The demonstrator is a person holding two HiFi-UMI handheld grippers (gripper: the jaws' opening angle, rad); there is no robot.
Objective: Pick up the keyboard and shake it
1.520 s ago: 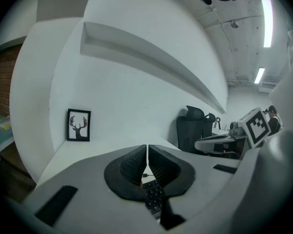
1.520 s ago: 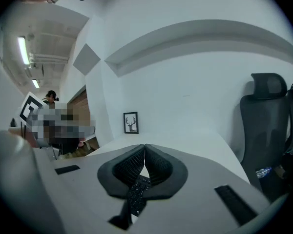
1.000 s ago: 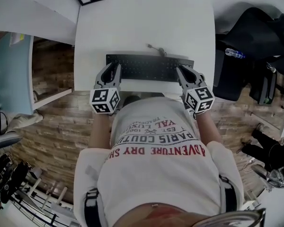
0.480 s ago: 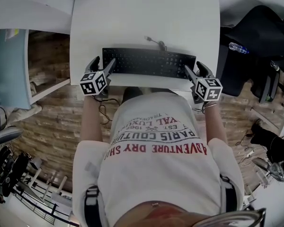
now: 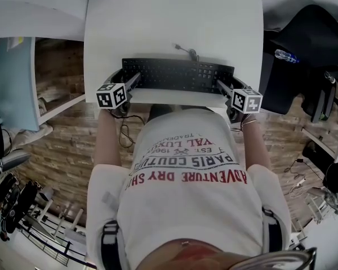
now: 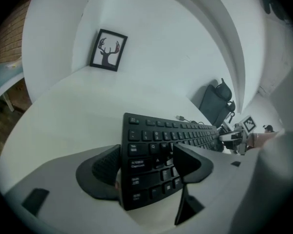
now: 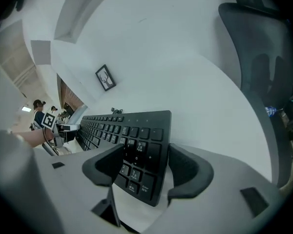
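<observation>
1. We note a black flat plastic keyboard (image 5: 177, 76) lying keys up on the white rectangular table (image 5: 174, 21), close to the near edge. Its thin cable (image 5: 187, 53) leaves from the far side.
2. Left tongs (image 6: 146, 162): the jaws stand wide and have just been opening. The keyboard's left end sits between them, one jaw outside the short edge and the other above the keys. We see no clamping.
3. Right tongs (image 7: 146, 165): likewise wide, also just been opening. The keyboard's right end sits between the jaws, ungripped.
4. Both tongs slant down from the near edge.
5. A black-framed antler picture (image 6: 108, 49) stands at the table's far left corner. A black office chair (image 7: 256, 57) is to the table's right.
</observation>
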